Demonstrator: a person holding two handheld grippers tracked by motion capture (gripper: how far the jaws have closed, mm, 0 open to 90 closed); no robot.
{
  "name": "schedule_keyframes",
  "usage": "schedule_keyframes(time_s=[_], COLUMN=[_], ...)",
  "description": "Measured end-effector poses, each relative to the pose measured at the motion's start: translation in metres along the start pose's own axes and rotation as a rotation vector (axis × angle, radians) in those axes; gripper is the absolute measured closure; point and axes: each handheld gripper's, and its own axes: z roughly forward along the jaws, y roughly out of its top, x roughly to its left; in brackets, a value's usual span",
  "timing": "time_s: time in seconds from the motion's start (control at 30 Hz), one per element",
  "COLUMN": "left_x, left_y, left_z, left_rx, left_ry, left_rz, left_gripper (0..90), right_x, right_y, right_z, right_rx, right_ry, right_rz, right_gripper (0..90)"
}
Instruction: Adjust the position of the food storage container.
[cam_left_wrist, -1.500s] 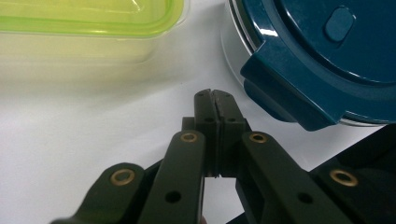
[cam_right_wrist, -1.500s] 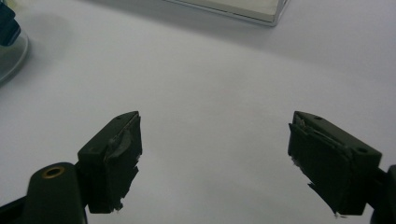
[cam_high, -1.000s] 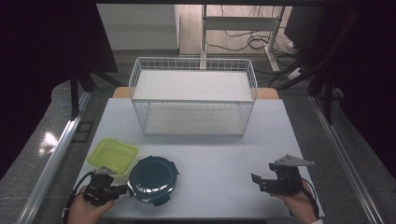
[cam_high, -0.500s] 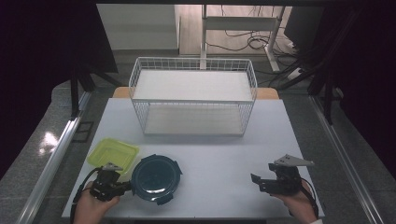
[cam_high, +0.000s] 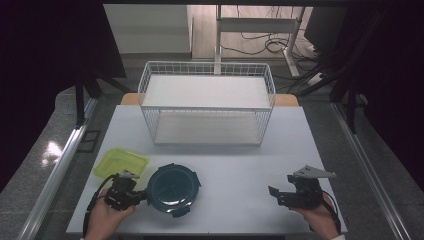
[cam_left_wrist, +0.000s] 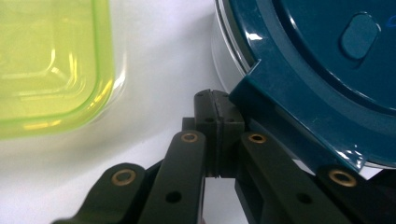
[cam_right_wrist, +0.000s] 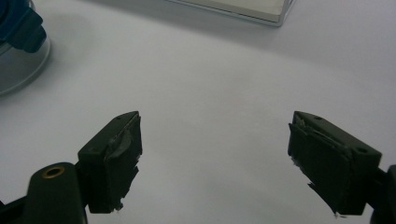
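White worktop (cam_high: 235, 170) in dim room; wire basket (cam_high: 207, 102) at rear centre. High view: round container w/ dark teal lid (cam_high: 171, 187) sat front left, yellow-green square container (cam_high: 120, 163) just beside it, further left. Left gripper (cam_high: 135, 192) was at lid's left edge; right gripper (cam_high: 274, 194) hovered front right, well apart from the containers.

Left gripper view: jaws fully closed, pads (cam_left_wrist: 215, 121) pressed together, nothing between; tips just beside a lid tab (cam_left_wrist: 299, 130), contact cannot tell. Yellow-green container (cam_left_wrist: 51, 60) upper left.

Right gripper view: jaws spread wide, pads (cam_right_wrist: 119, 158) empty over bare worktop (cam_right_wrist: 219, 93); lidded container (cam_right_wrist: 21, 42) far left.
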Motion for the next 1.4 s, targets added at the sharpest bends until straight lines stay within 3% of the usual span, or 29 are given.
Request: schedule_keyframes(time_s=[0.13, 0.7, 1.1, 1.4], left_x=[-0.003, -0.017, -0.025, -0.038], left_y=[0.005, 0.027, 0.037, 0.052], left_z=[0.003, 0.016, 0.027, 0.038], left_rx=[0.0, 0.009, 0.015, 0.017], left_ry=[-0.017, -0.019, -0.031, -0.041], left_rz=[0.002, 0.043, 0.049, 0.08], left_gripper=[90.0, 90.0, 90.0, 90.0], right_x=[0.0, 0.0, -0.001, -0.001], right_y=[0.0, 0.001, 0.001, 0.001], right_z=[0.0, -0.002, -0.003, -0.002], right_rx=[-0.001, -0.007, -0.018, -0.016], right_ry=[0.001, -0.003, -0.011, -0.015], right_rz=[-0.001, 0.005, 0.007, 0.003], right_gripper=[17.5, 17.7, 18.1, 18.1])
